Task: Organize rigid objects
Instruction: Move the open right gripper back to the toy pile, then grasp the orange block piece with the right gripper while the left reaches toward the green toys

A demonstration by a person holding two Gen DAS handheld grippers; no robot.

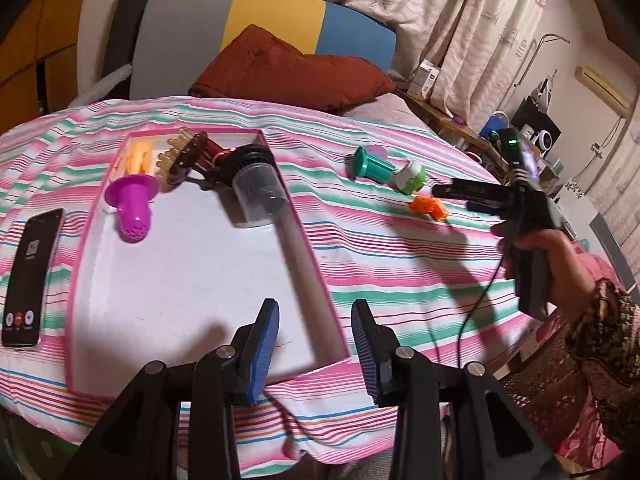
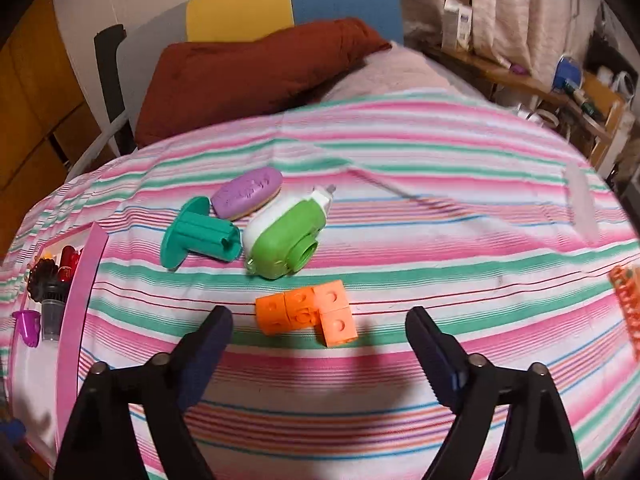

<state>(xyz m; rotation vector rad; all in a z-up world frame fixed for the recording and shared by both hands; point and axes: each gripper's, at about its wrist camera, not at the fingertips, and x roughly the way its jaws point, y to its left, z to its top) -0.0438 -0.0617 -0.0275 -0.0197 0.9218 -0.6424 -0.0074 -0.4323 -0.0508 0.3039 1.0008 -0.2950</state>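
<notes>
Right gripper point(image 2: 319, 354) sits nearest the lens, jaws spread wide with nothing between them, hovering just short of the orange block piece point(image 2: 307, 311) on the striped cloth point(image 2: 400, 240). Beyond it — green-and-white tape dispenser point(image 2: 282, 236), teal flanged cylinder point(image 2: 200, 232) and purple oval piece point(image 2: 247, 192), the 3 bunched close together. Left gripper point(image 1: 315, 352) is partly open and empty, over the near edge of the pink-rimmed tray point(image 1: 305, 240). Tray holds a magenta strainer cup point(image 1: 131, 210), brown bristle brush point(image 1: 185, 157), clear cup with black cap point(image 1: 256, 192) and a yellow item point(image 1: 140, 155). Phone point(image 1: 30, 276) lies left of the tray. Hand point(image 1: 556, 268) holds the right tool.
</notes>
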